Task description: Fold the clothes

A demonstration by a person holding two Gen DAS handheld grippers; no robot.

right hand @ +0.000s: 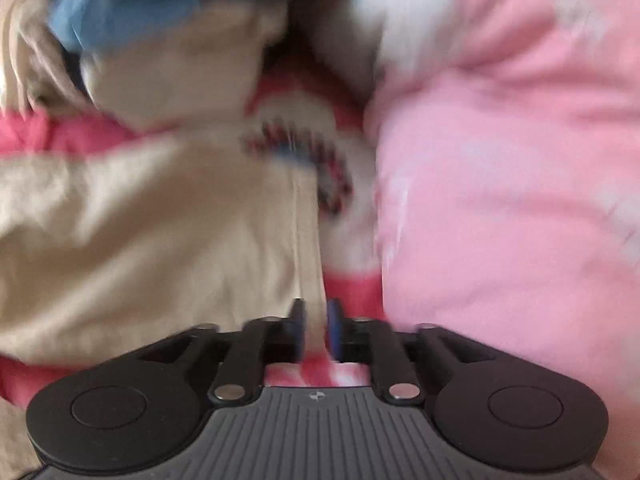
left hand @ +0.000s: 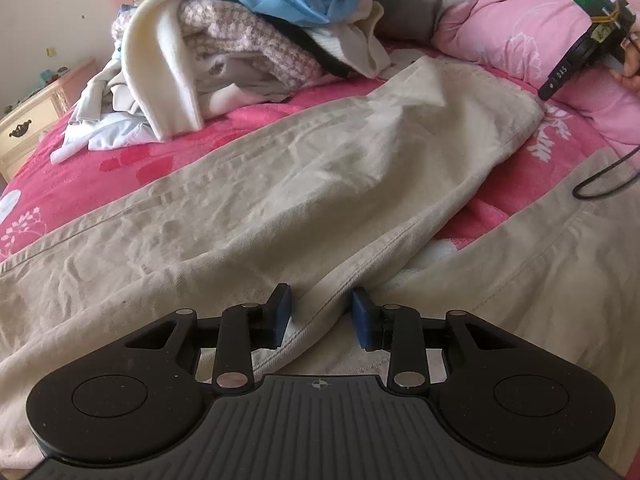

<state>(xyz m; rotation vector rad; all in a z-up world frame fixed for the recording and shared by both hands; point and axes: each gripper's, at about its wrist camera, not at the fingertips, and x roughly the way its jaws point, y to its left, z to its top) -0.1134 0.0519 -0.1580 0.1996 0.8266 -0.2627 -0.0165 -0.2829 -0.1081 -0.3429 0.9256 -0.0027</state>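
Observation:
Beige trousers (left hand: 300, 184) lie spread across a red flowered bed cover (left hand: 120, 160). My left gripper (left hand: 322, 316) is low over their near part, and its blue pads pinch a raised ridge of the seam. At the far right my right gripper (left hand: 548, 91), held by a hand (left hand: 630, 68), points down at the hem of the far trouser leg. The right wrist view is blurred. In it the trousers (right hand: 140, 232) fill the left side, and a strip of their hem runs between the slightly parted pads of my right gripper (right hand: 317, 330).
A heap of unfolded clothes (left hand: 248, 40) sits at the back of the bed, and a puffy pink quilt (left hand: 500, 20) is bunched to the right. A black cable (left hand: 600, 184) loops over the cover at right. Off the bed's left edge stands a cream bedside cabinet (left hand: 28, 124).

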